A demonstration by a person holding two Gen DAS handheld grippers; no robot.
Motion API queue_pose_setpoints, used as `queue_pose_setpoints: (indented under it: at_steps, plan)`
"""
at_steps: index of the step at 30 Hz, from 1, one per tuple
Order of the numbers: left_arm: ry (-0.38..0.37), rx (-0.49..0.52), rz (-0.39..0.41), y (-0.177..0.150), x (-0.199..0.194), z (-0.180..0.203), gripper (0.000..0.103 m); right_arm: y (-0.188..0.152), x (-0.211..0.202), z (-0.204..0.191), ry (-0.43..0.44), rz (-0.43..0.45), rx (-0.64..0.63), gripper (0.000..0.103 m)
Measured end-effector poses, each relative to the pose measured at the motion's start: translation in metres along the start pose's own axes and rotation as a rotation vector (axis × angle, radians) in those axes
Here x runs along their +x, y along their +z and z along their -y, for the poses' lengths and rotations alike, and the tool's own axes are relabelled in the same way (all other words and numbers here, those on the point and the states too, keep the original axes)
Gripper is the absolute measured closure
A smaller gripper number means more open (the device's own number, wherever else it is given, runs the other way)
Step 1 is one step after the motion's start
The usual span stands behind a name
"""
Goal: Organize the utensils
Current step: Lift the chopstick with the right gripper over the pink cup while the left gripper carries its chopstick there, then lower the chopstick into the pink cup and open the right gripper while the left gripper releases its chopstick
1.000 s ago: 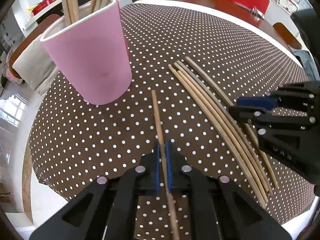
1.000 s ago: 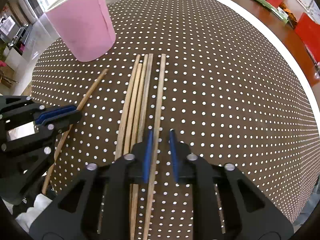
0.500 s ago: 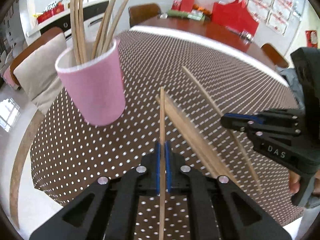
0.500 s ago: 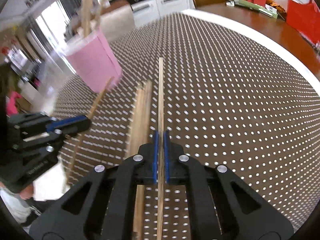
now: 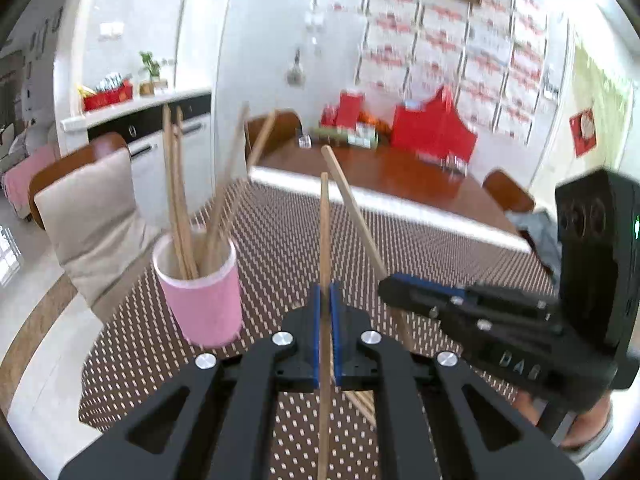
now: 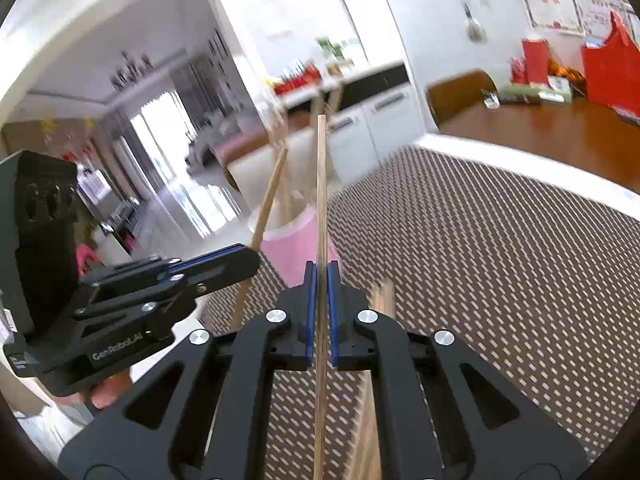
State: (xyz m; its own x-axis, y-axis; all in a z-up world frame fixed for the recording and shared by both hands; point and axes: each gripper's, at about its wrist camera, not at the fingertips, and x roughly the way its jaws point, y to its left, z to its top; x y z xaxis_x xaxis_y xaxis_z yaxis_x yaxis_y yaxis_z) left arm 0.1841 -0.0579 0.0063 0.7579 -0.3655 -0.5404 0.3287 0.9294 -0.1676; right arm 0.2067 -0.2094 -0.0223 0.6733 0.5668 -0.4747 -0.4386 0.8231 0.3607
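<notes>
My left gripper [image 5: 325, 294] is shut on a wooden chopstick [image 5: 325, 216], held in the air and pointing away over the dotted tablecloth [image 5: 276, 236]. My right gripper [image 6: 321, 276] is shut on a second chopstick [image 6: 321, 180], also lifted. Each gripper shows in the other's view: the right gripper [image 5: 386, 285] with its chopstick [image 5: 354, 208], and the left gripper [image 6: 250, 258] with its chopstick [image 6: 270, 200]. A pink cup [image 5: 204, 304] [image 6: 294, 248] holding several chopsticks stands ahead and to the left. More chopsticks [image 6: 380, 300] [image 5: 362, 402] lie on the cloth below.
Beyond the cloth the bare wooden table top [image 5: 400, 176] carries red bags and boxes [image 5: 432, 128]. A cushioned chair [image 5: 88, 208] stands left of the table, with white cabinets [image 6: 376, 120] behind. A person's hand [image 6: 106, 394] grips the left tool.
Both grippers rose off the table and tilted up, each lifting one chopstick from the cloth. The right jaws shut on its chopstick. The cup now sits lower in both views.
</notes>
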Motion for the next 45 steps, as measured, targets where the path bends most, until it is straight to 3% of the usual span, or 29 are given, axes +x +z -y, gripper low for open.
queue_pose_setpoints:
  at_steps: [3, 9, 21, 26, 34, 45]
  plan:
    - [0.005, -0.003, 0.090, 0.011, -0.013, -0.006, 0.098, 0.010, -0.012, -0.017, 0.024, 0.124, -0.011, 0.097]
    - [-0.002, -0.029, 0.258, 0.033, -0.041, -0.025, 0.098, 0.030, -0.009, -0.033, 0.029, 0.238, -0.015, 0.097]
    - [0.007, -0.104, 0.434, 0.075, -0.045, -0.077, 0.098, 0.070, 0.023, -0.055, 0.011, 0.440, -0.067, 0.097]
    - [0.040, -0.146, 0.498, 0.088, -0.036, -0.095, 0.098, 0.086, 0.051, -0.052, 0.006, 0.451, -0.058, 0.097]
    - [0.055, -0.172, 0.509, 0.098, 0.001, -0.114, 0.098, 0.092, 0.078, -0.040, -0.024, 0.474, -0.042, 0.097]
    - [0.080, -0.152, 0.442, 0.085, 0.047, -0.126, 0.098, 0.086, 0.101, -0.029, -0.033, 0.446, -0.045, 0.097]
